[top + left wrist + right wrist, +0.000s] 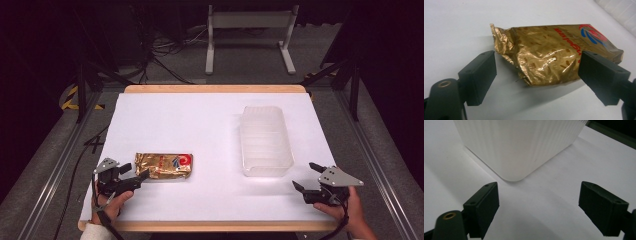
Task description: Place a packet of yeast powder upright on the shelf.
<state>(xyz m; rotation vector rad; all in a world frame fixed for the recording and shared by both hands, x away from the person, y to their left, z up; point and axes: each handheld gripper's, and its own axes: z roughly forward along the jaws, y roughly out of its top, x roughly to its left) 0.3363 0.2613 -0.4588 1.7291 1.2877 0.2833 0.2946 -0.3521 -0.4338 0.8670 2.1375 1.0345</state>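
Crinkled gold foil packet (164,166) lies untouched on the white table (175,120), outside the translucent ribbed plastic tub (265,140); both grippers, left (134,181) and right (308,176), gape empty.

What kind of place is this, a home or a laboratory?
Probably a laboratory or recording studio: a white table stands between metal rails, cables lie on the grey floor, and dark curtains surround it.
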